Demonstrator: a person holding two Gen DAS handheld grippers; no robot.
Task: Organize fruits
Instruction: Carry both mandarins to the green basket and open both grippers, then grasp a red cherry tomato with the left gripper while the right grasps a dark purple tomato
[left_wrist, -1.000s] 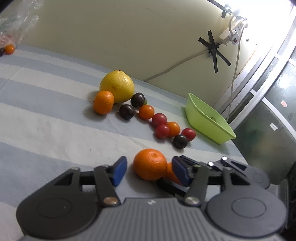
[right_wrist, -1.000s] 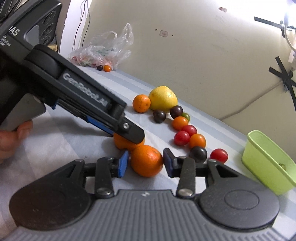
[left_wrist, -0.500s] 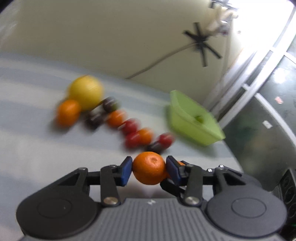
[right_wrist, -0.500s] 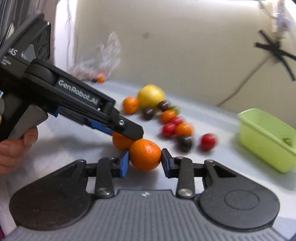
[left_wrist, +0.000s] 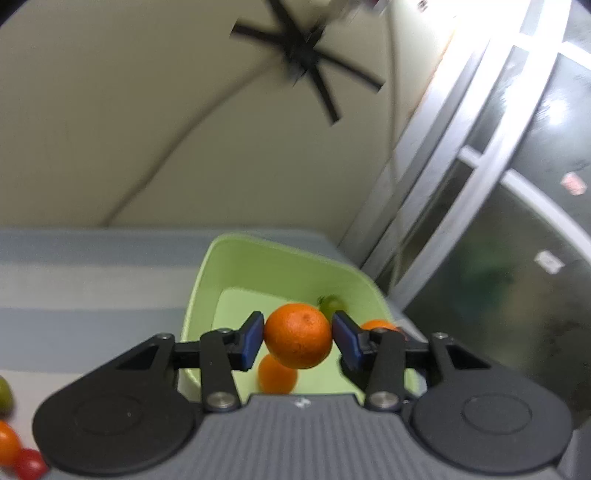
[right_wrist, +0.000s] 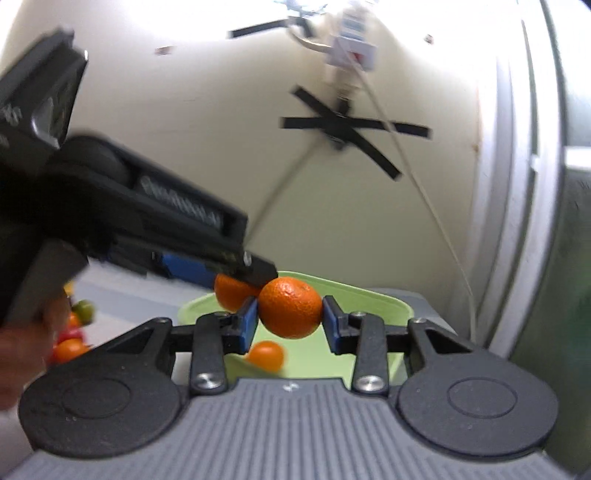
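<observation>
My left gripper (left_wrist: 297, 339) is shut on an orange mandarin (left_wrist: 297, 335) and holds it above the green bin (left_wrist: 207, 280). My right gripper (right_wrist: 290, 320) is shut on a second mandarin (right_wrist: 290, 312), also over the green bin (right_wrist: 369, 295). The left gripper also shows in the right wrist view (right_wrist: 255, 273), just left of mine, its mandarin (right_wrist: 231, 295) partly hidden. A small orange fruit (left_wrist: 277, 374) and a green fruit (left_wrist: 330, 303) lie inside the bin. The orange one also shows in the right wrist view (right_wrist: 265, 355).
Cherry tomatoes (left_wrist: 22, 461) lie on the striped cloth (left_wrist: 92, 295) at lower left, and more small fruits (right_wrist: 72, 332) show left of the bin. A wall (left_wrist: 147, 129) with taped cables stands behind; a window frame (left_wrist: 461, 166) is at right.
Both grippers closed on their mandarins, lifted them off the cloth and carried them right, over the green bin. The fruit row has slid out of view to the left.
</observation>
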